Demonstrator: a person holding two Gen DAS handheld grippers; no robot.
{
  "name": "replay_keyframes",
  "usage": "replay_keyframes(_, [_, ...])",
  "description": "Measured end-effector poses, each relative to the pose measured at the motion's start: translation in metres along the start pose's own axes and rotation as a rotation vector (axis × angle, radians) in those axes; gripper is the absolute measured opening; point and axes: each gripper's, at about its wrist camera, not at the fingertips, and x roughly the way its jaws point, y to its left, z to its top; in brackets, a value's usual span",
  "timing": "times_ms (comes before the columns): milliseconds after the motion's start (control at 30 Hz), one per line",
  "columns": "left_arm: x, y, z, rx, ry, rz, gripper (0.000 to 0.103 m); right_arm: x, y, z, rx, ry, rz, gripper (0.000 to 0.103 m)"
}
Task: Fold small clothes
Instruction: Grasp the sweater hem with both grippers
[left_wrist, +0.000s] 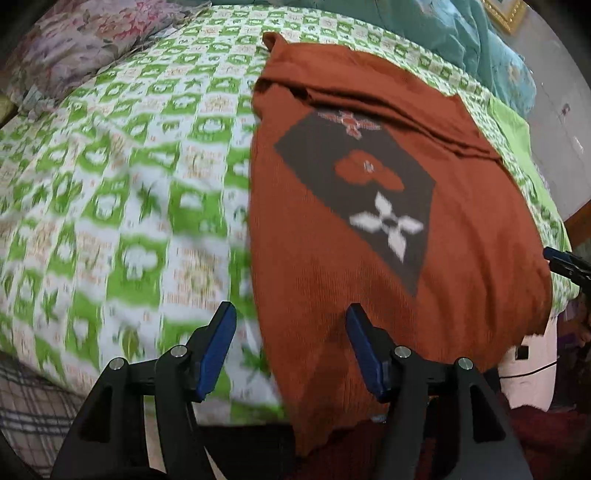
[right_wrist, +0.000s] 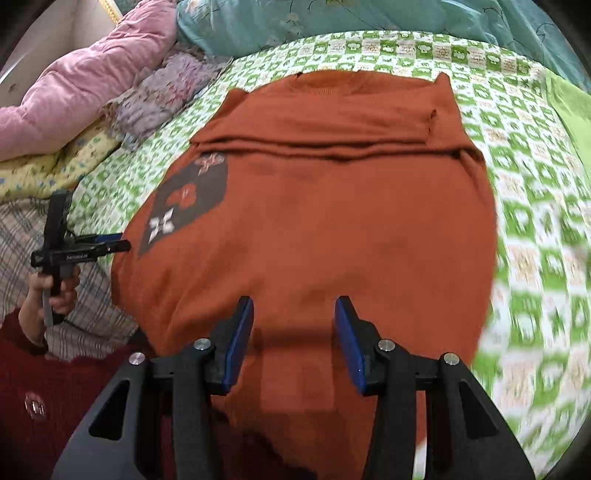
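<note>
A rust-orange knit sweater (left_wrist: 461, 258) with a dark patch showing a white flower lies flat on the bed, sleeves folded across its upper part; it also shows in the right wrist view (right_wrist: 332, 229). My left gripper (left_wrist: 291, 325) is open and empty, hovering over the sweater's left hem edge, one finger over the sheet and one over the sweater. My right gripper (right_wrist: 293, 321) is open and empty above the sweater's lower hem. The left gripper (right_wrist: 110, 243) shows from the side at the sweater's left edge. The right gripper's tip (left_wrist: 561, 258) shows at the far right.
A green-and-white patterned sheet (left_wrist: 129, 184) covers the bed. A floral pillow (left_wrist: 74, 44) and a pink quilt (right_wrist: 81, 85) lie at the far left, a teal quilt (right_wrist: 369, 18) along the back. A plaid blanket (right_wrist: 92, 302) hangs at the near edge.
</note>
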Motion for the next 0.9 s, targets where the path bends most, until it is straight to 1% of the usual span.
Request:
replay_keyframes(67, [-0.001, -0.001, -0.007, 0.010, 0.009, 0.007, 0.063, -0.009, -0.004, -0.016, 0.010, 0.026, -0.026, 0.047])
replay_keyframes(200, [-0.004, -0.004, -0.027, 0.056, 0.037, 0.017, 0.064, -0.026, -0.015, -0.043, 0.049, 0.052, -0.067, 0.047])
replay_keyframes(300, [-0.004, -0.004, -0.036, 0.075, 0.065, 0.005, 0.064, -0.031, -0.023, -0.060, 0.079, 0.070, -0.096, 0.047])
replay_keyframes(433, [0.002, -0.004, -0.050, 0.082, 0.119, -0.015, 0.064, -0.028, -0.023, -0.070, 0.090, 0.091, -0.113, 0.047])
replay_keyframes(467, [0.005, -0.003, -0.054, 0.074, 0.130, -0.030, 0.063, -0.025, -0.021, -0.072, 0.082, 0.104, -0.117, 0.047])
replay_keyframes(533, [0.012, -0.002, -0.058, 0.053, 0.153, -0.056, 0.061, -0.019, -0.020, -0.073, 0.075, 0.119, -0.098, 0.047])
replay_keyframes(600, [0.018, -0.002, -0.060, 0.037, 0.163, -0.083, 0.055, -0.015, -0.021, -0.074, 0.091, 0.111, -0.088, 0.047])
replay_keyframes(633, [0.018, -0.002, -0.061, 0.036, 0.160, -0.082, 0.054, -0.013, -0.022, -0.074, 0.100, 0.107, -0.085, 0.045])
replay_keyframes(667, [0.018, -0.003, -0.061, 0.039, 0.157, -0.082, 0.052, -0.013, -0.022, -0.074, 0.103, 0.101, -0.088, 0.038])
replay_keyframes(700, [0.015, -0.003, -0.064, 0.048, 0.152, -0.090, 0.049, -0.013, -0.023, -0.074, 0.109, 0.096, -0.087, 0.034])
replay_keyframes(733, [0.015, -0.006, -0.063, 0.053, 0.151, -0.098, 0.037, -0.014, -0.024, -0.074, 0.118, 0.092, -0.082, 0.022])
replay_keyframes(767, [0.015, -0.008, -0.063, 0.056, 0.154, -0.113, 0.014, -0.015, -0.027, -0.075, 0.130, 0.091, -0.069, 0.015])
replay_keyframes(800, [0.014, -0.008, -0.063, 0.060, 0.161, -0.142, 0.008, -0.016, -0.028, -0.075, 0.130, 0.093, -0.064, 0.014])
replay_keyframes(900, [0.002, -0.013, -0.063, 0.110, 0.124, -0.145, 0.006, -0.020, -0.020, -0.071, 0.086, 0.094, -0.065, 0.011])
